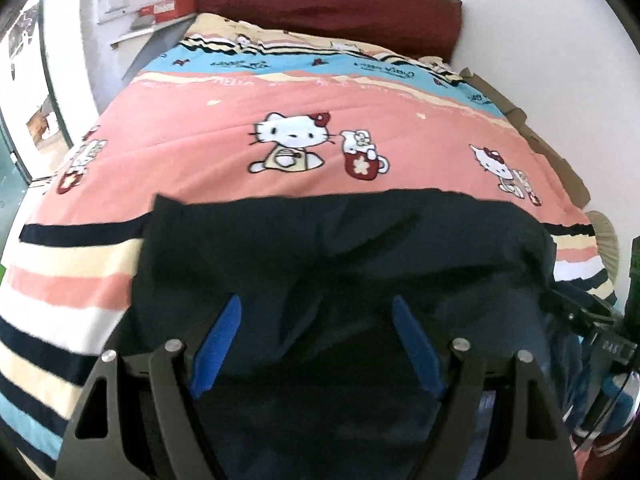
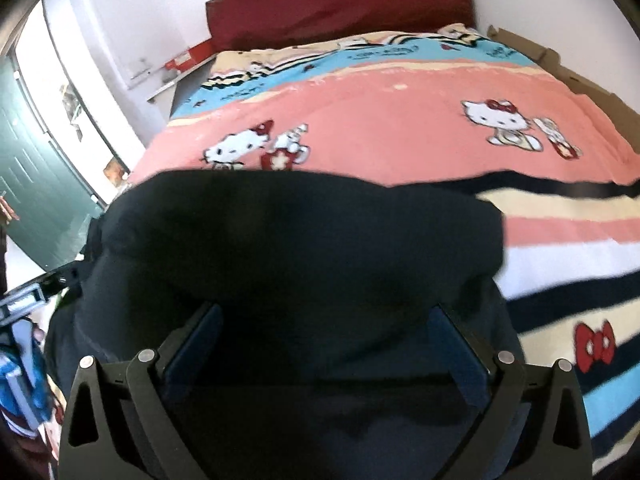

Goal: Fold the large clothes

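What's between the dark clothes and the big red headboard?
Only the cartoon-cat bedspread, bare between the dark garment and the red headboard. Both wrist views show this.

Left wrist view: camera mounted behind the left gripper (image 1: 316, 312), looking forward and steeply down along its two blue fingers (image 1: 218, 350), close above a dark garment (image 1: 340, 248) on the bed (image 1: 240, 128). It faces the red headboard (image 1: 332, 8), with a doorway at far left.

Right wrist view: camera mounted likewise behind the right gripper (image 2: 326, 320), equally near the dark garment (image 2: 300, 240) and tilted down toward the same headboard (image 2: 340, 4).

Shared field: the garment, the cartoon-cat bedcover (image 2: 400, 120), the headboard and the white wall. Each view catches the other gripper at its inner edge: the right gripper (image 1: 600, 320) and the left gripper (image 2: 24, 300).
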A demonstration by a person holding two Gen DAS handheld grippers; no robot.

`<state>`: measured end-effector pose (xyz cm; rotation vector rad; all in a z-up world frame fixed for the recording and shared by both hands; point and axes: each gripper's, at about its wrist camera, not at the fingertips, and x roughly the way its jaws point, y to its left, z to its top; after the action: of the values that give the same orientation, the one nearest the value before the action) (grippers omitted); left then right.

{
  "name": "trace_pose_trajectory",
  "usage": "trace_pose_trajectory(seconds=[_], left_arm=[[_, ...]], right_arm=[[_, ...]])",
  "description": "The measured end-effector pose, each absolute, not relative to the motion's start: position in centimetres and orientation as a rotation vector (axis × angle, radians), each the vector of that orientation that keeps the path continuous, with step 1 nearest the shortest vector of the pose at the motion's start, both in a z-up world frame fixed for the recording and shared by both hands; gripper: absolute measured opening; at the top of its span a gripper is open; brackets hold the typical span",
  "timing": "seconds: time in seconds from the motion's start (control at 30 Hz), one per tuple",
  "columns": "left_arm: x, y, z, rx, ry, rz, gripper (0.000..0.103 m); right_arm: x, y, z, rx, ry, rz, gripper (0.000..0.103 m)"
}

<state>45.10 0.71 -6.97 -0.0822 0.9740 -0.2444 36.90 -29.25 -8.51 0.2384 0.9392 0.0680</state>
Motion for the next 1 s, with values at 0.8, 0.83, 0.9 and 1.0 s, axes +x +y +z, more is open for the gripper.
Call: trace_pose_trajectory(seconds=[0.8, 0.83, 0.9, 1.0], left_arm=[[44.4, -0.9, -8.8, 0.003, 0.941, -0.140, 0.082], [43.7, -0.6, -8.4, 0.003, 0.928, -0.136, 0.082], [42.0, -0.1, -7.4, 0.003, 0.896, -0.127, 0.082], [39.6, 0.5, -6.2, 0.017, 0.850, -0.115, 0.082]], right_arm=[[39.8, -29.6, -11.6, 0.351, 0.993, 0.073, 0.102], [39.3, -29.7, -11.5, 0.342, 0.996, 0.063, 0.102], [37.7, -29.9, -10.7, 0.302, 0.991, 0.043, 0.102], [35.6, -30.3, -9.7, 0.259, 0.984, 0.024, 0.102]])
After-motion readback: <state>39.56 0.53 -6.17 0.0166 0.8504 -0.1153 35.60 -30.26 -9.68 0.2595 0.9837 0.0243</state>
